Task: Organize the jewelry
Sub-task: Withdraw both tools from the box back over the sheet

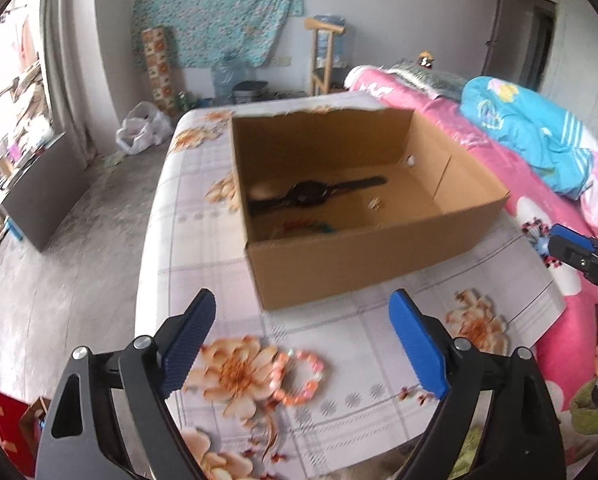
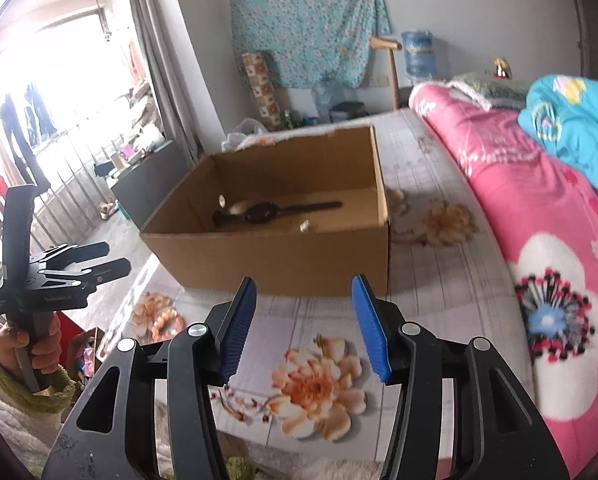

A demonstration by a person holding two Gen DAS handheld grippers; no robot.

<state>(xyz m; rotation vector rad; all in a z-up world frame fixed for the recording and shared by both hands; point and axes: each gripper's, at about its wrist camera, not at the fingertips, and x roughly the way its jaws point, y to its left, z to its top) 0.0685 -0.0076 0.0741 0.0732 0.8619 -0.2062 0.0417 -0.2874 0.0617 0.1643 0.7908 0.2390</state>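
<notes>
An open cardboard box (image 1: 383, 264) stands on the flowered bed sheet; in the right wrist view the box (image 2: 283, 256) sits ahead of me. Inside lie a black wristwatch (image 1: 311, 194), a small pale trinket (image 1: 375, 203) and some coloured pieces near the front wall. The watch (image 2: 275, 211) shows in the right view too. A coral bead bracelet (image 1: 299, 378) rests on the sheet between and just below my left gripper (image 1: 303, 308), which is open and holds nothing. My right gripper (image 2: 305, 292) is open and empty above a printed flower. The bracelet (image 2: 167, 326) lies to its left.
A pink quilt (image 2: 539, 208) and a blue blanket (image 1: 531, 128) are piled along the right of the bed. The bed's left edge drops to a grey floor (image 1: 59, 280). A hand in a green cuff (image 2: 27, 352) holds the left gripper. A dark cabinet (image 1: 43, 200) stands on the left.
</notes>
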